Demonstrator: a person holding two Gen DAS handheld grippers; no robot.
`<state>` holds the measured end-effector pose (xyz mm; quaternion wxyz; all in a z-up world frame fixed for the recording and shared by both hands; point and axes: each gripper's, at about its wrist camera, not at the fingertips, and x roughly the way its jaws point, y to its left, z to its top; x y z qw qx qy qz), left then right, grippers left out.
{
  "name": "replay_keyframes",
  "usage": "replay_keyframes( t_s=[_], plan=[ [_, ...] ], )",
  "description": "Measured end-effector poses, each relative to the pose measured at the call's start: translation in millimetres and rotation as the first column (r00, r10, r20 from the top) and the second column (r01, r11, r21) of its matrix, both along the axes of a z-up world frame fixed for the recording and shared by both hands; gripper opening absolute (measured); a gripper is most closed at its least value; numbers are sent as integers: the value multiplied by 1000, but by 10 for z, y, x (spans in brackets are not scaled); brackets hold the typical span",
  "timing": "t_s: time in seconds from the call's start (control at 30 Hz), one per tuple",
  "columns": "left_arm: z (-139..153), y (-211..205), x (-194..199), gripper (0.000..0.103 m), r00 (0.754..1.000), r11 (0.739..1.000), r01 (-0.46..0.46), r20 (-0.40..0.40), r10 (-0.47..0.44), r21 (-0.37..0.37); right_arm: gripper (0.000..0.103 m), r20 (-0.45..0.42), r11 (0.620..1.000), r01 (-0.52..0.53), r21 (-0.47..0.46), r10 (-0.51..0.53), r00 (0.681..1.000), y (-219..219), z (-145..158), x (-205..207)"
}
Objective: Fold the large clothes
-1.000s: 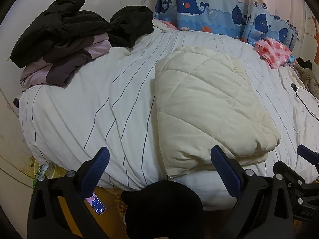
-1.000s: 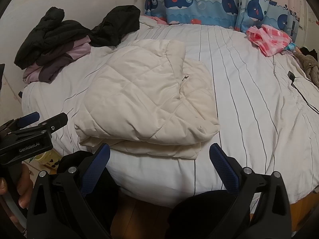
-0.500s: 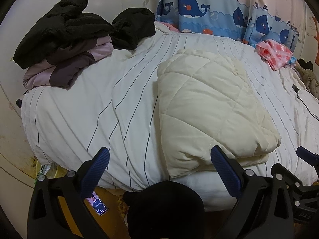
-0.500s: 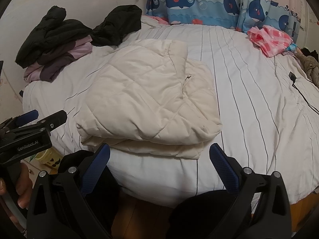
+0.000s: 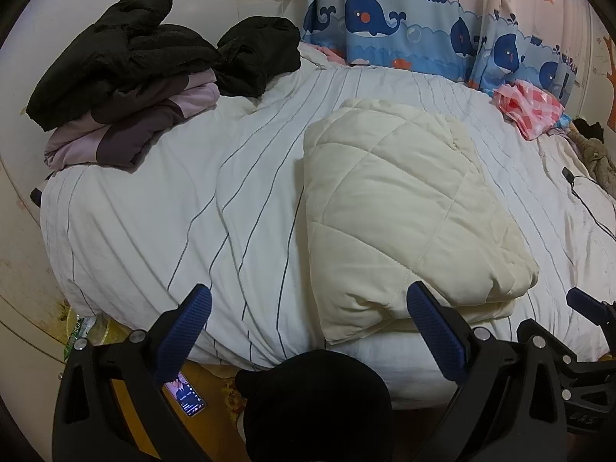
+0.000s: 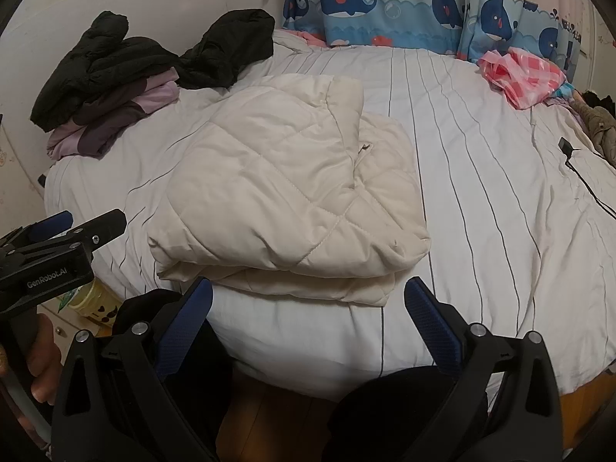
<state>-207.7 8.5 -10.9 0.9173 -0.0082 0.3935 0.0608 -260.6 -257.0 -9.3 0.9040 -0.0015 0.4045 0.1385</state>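
Two wrist views from the bed's foot edge.
Both look across it toward the curtain; both share the folded coat, perhaps equally near.

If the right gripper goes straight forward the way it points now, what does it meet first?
Most likely the folded cream quilted jacket, at its near edge on the striped bed cover. The right gripper is open and empty; depth is uncertain, so it might pass just above.
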Motion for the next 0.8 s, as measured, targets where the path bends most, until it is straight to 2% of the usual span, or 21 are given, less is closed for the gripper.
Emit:
replay_keyframes(
  t_s=[0.13, 0.33, 0.5, 0.63, 0.8],
  plan=[
    [-8, 11, -1, 97, 1000, 1000, -6, -11, 5, -7, 96, -1, 1000, -1, 0, 1, 1000, 0, -2, -1],
    [-63, 95, -16, 97, 1000, 994, 13, -16, -14, -104, 96, -4, 1000, -3, 4, 3, 1000, 22, -21, -21],
    [-14, 76, -54, 97, 999, 999, -21, 23, 22, -25, 96, -2, 1000, -1, 5, 1, 1000, 20, -19, -25],
    [-30, 44, -26, 97, 1000, 1000, -23, -3, 23, -16, 96, 9, 1000, 0, 5, 0, 1000, 23, 7, -58],
    [-29, -13, -48, 97, 1000, 1000, -20, -1, 20, 13, 96, 28, 1000, 3, -1, -2, 1000, 14, 67, -117]
  ],
)
